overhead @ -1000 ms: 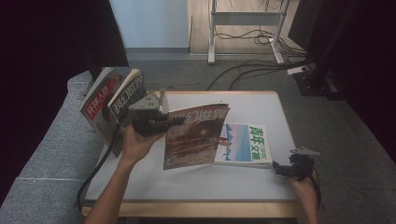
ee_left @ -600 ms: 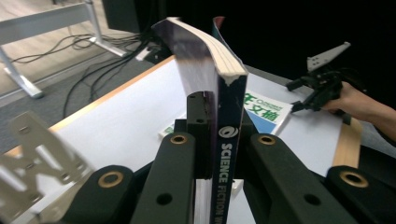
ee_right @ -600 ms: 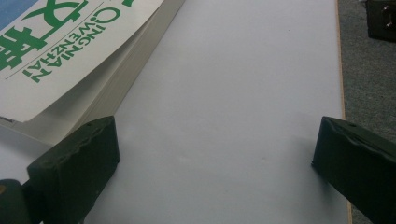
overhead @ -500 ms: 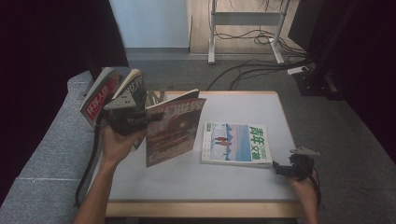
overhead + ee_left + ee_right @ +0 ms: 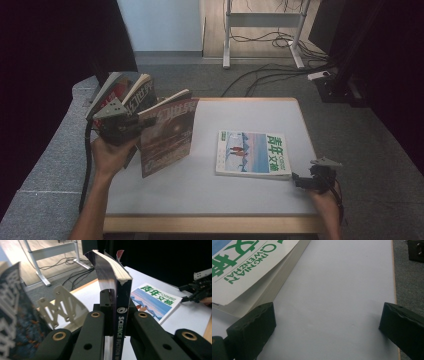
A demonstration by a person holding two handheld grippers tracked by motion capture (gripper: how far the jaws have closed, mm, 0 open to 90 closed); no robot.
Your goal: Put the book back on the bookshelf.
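While the left gripper (image 5: 131,126) clamped the dark magazine (image 5: 167,135) by its spine above the table's (image 5: 210,190) left edge, near the bookend (image 5: 61,306) — right gripper (image 5: 306,181) idle, jaws apart — its loose pages risked sagging and snagging the leaning books (image 5: 125,92).

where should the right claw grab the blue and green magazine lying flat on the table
Take the blue and green magazine at its near right corner, coming in low from the table's right edge. It lies flat, so only its edges offer a bite, and in the right gripper view that corner's cover curls up off the table, just ahead of the open right claw.
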